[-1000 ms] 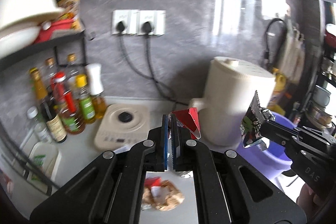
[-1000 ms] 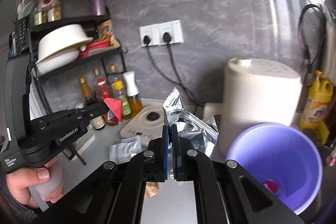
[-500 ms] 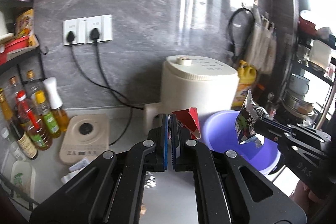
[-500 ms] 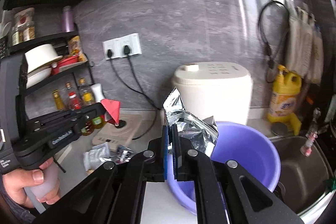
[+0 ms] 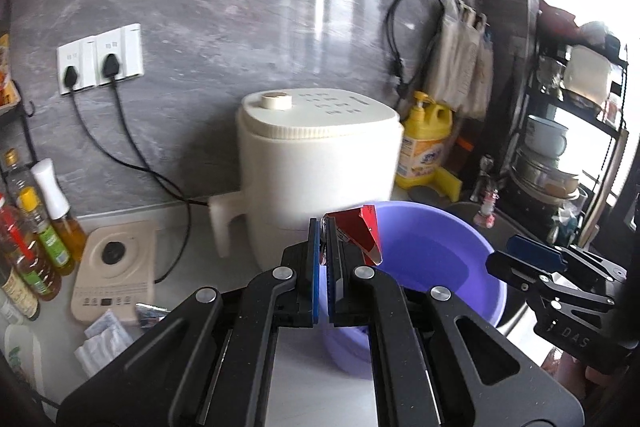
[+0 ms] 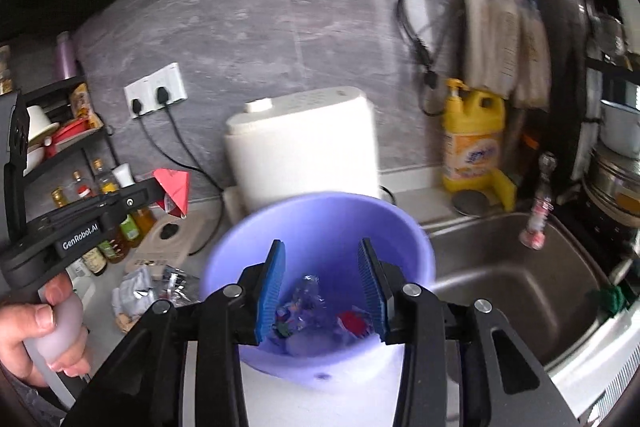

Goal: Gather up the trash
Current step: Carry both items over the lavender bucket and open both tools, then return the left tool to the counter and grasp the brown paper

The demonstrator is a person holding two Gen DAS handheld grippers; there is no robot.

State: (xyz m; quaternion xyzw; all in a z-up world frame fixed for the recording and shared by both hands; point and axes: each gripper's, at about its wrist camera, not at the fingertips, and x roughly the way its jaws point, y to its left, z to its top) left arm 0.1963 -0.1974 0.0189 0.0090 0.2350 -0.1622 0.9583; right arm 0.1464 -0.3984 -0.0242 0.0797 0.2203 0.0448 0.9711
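Note:
A purple plastic bucket [image 6: 320, 223] stands on the counter in front of a white cooker; it also shows in the left wrist view [image 5: 432, 243]. My right gripper [image 6: 322, 291] is open above the bucket's mouth, empty. A silver foil wrapper [image 6: 306, 291] lies inside the bucket with other trash, including a red piece [image 6: 352, 321]. My left gripper [image 5: 323, 255] is shut on a red wrapper [image 5: 360, 233], held just left of the bucket's rim; it shows in the right wrist view [image 6: 174, 187]. More wrappers [image 6: 138, 287] lie on the counter to the left.
A white cooker [image 5: 316, 163] stands behind the bucket. A steel sink [image 6: 516, 279] lies to the right. A yellow detergent jug [image 6: 474, 143] stands at the wall. Sauce bottles [image 5: 36, 227] and a small induction hob [image 5: 116, 267] are at the left.
My right gripper has opened and let the silver wrapper fall into the bucket. Both grippers have moved right, toward the bucket; the left still holds the red wrapper.

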